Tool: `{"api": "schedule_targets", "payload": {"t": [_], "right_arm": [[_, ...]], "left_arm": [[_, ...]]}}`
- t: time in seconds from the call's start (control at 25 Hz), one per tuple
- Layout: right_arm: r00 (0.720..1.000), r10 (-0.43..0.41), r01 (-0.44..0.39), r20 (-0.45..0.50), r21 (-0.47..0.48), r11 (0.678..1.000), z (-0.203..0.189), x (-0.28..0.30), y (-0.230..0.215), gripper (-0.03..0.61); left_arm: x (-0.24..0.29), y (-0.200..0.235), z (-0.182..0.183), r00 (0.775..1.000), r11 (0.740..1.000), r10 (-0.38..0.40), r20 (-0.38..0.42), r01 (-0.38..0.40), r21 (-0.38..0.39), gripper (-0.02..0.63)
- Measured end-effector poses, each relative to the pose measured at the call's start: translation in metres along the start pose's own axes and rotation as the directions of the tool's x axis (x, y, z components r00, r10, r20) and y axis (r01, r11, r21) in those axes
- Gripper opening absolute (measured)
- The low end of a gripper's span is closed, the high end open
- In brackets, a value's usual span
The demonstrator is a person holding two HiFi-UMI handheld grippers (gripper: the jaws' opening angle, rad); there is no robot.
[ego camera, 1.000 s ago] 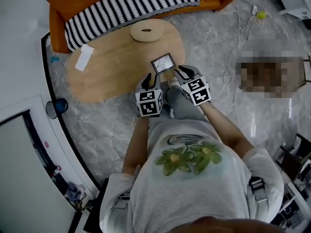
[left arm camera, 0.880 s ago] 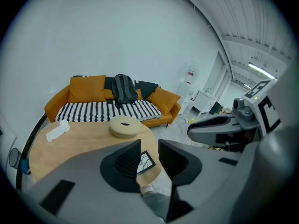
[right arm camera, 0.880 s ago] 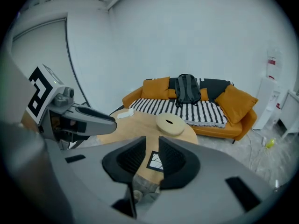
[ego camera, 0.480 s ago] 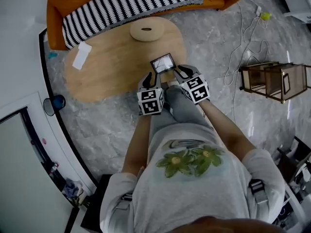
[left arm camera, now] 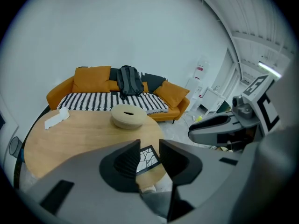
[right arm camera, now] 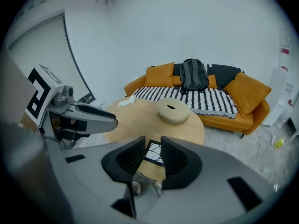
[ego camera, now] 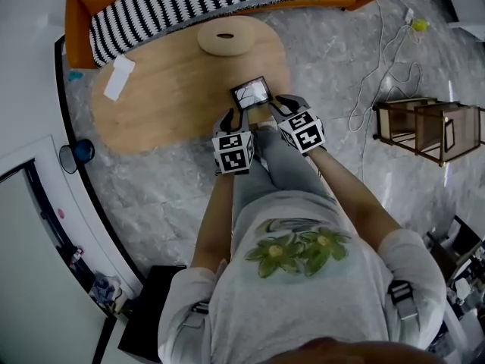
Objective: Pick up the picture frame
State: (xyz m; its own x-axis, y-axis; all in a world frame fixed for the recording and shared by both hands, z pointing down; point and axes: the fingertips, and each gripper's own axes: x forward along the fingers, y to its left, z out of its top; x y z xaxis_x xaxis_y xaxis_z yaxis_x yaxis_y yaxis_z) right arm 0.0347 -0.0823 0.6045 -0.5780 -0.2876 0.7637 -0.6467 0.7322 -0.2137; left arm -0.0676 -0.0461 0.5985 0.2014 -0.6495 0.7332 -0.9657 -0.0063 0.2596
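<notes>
The picture frame (ego camera: 252,92), black-edged with a branch-pattern picture, lies flat on the wooden table (ego camera: 167,97) close to its near edge. My left gripper (ego camera: 233,118) hovers just short of the frame's near left corner, and my right gripper (ego camera: 279,105) is by its right side. Neither touches it. In the left gripper view the frame (left arm camera: 148,157) shows through the gap of the left gripper (left arm camera: 149,146). The right gripper view shows the frame (right arm camera: 154,154) beyond the right gripper (right arm camera: 153,142) in the same way. Both pairs of jaws are opening and hold nothing.
A round beige lidded dish (ego camera: 225,36) and a white paper (ego camera: 115,78) lie farther back on the table. Behind stands an orange sofa (ego camera: 76,21) with a striped cover and a backpack (left arm camera: 129,80). A wooden crate (ego camera: 424,127) and cables are on the floor at right.
Both grippers have sunk toward the table's near edge and closed in a little on the frame. The frame has not moved.
</notes>
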Motion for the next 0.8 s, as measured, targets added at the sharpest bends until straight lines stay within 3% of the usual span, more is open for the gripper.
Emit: {"api": "schedule_targets", "payload": {"t": [0.8], "right_arm": [[0.999, -0.002, 0.002, -0.041, 0.013, 1.000, -0.060, 0.082, -0.031, 0.100]], "left_arm": [[0.077, 0.026, -0.056, 0.999, 1.000, 0.012, -0.038, -0.012, -0.007, 0.124]]}}
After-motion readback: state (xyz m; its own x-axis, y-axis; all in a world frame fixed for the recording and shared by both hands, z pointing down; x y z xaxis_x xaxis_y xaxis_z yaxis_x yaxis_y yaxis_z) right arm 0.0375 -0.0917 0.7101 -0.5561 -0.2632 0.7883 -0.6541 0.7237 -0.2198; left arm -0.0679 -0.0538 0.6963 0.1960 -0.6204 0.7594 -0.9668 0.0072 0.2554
